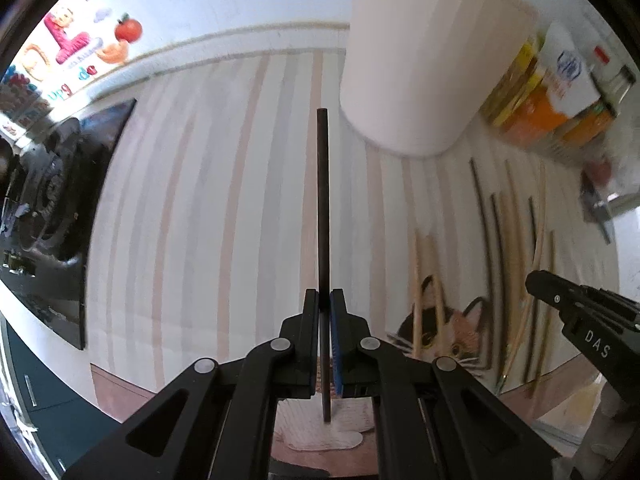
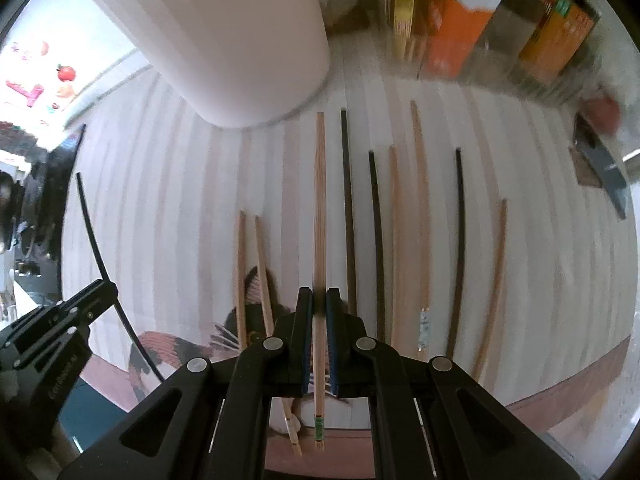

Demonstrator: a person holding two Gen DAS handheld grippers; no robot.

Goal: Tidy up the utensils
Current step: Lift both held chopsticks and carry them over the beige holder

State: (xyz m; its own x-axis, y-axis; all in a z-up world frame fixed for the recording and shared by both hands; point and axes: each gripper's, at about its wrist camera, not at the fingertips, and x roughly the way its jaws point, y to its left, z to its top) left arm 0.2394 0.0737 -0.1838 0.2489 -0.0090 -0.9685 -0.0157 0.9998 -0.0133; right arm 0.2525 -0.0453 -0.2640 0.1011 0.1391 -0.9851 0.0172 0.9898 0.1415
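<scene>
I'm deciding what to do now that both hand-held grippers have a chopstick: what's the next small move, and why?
Probably carry both toward the white cylindrical holder and lift their tips over it. The left hand-held gripper is clamped on a black chopstick, the right hand-held gripper on a wooden chopstick, and both point toward the holder's base, its rim out of frame.

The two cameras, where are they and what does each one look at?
Left wrist: sits on the left gripper, looking along its fingers at the black chopstick it holds, toward the white cup; the right gripper shows at right.
Right wrist: sits on the right gripper, looking along a wooden chopstick over loose chopsticks; the left gripper shows at left.
Shared: cup, striped mat, chopsticks.
</scene>
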